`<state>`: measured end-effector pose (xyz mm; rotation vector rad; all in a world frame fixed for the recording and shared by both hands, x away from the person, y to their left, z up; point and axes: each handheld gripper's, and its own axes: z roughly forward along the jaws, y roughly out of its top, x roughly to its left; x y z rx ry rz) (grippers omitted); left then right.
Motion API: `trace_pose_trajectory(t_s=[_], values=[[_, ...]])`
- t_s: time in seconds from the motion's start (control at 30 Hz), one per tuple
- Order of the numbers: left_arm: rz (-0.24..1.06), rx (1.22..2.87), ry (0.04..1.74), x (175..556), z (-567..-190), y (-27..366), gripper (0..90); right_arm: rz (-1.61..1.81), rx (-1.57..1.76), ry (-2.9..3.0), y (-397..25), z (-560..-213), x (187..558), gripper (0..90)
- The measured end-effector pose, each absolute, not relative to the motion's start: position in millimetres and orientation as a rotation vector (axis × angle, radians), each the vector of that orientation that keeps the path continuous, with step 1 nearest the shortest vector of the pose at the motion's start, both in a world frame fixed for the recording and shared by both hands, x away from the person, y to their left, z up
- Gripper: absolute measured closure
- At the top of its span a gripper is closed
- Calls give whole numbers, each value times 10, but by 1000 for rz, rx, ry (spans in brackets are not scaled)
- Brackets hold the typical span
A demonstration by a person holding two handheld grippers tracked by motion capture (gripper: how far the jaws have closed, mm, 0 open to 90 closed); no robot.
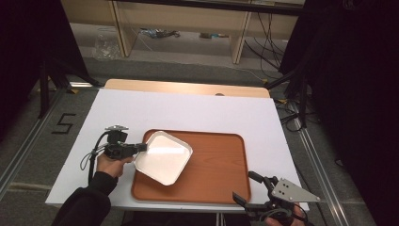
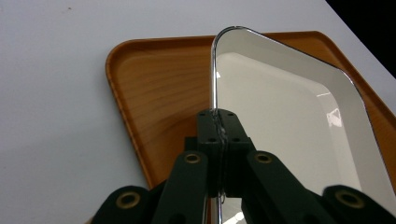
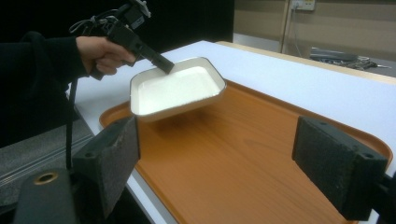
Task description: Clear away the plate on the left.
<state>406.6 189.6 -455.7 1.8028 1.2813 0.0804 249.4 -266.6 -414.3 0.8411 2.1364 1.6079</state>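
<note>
Nearest, at the table's (image 1: 197, 110) front edge by its right corner, the right gripper (image 1: 249, 188) hangs with its jaws spread wide and nothing between them. In the right gripper view those two black padded jaws stand far apart at either side, framing the wooden tray (image 3: 243, 154) beyond them. The grey three-cornered plate on top of this gripper juts out past the table's front right corner in the high view.

Next comes the tray (image 1: 216, 174) itself, lying flat on the white table cover, its long side running along the front edge and its near rim just inside that edge. It is a brown, rounded rectangle with a raised lip.

Over the tray's left end is the white dish (image 1: 163, 157), a shallow rectangular dish with rounded corners and a thin dark rim. It is tilted and, in the right gripper view, lifted clear of the tray floor, with a shadow under it (image 3: 175, 91).

The left gripper (image 1: 143, 147) has its jaws clamped on the dish's rim at the left corner; the left gripper view shows both jaws pressed together with the dish edge (image 2: 280, 107) sandwiched between them. The person's left hand (image 1: 110, 165) holds that gripper above the table near the tray's left edge, a dark sleeve behind it.
</note>
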Motion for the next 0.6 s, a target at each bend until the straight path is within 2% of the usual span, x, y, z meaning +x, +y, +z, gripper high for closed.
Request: trace_pose_trajectory(t_s=[0.6], values=[[48, 1871, 1256, 4096, -4669, 1546, 884, 1601, 872, 2143, -2665, -4140, 2476, 162]])
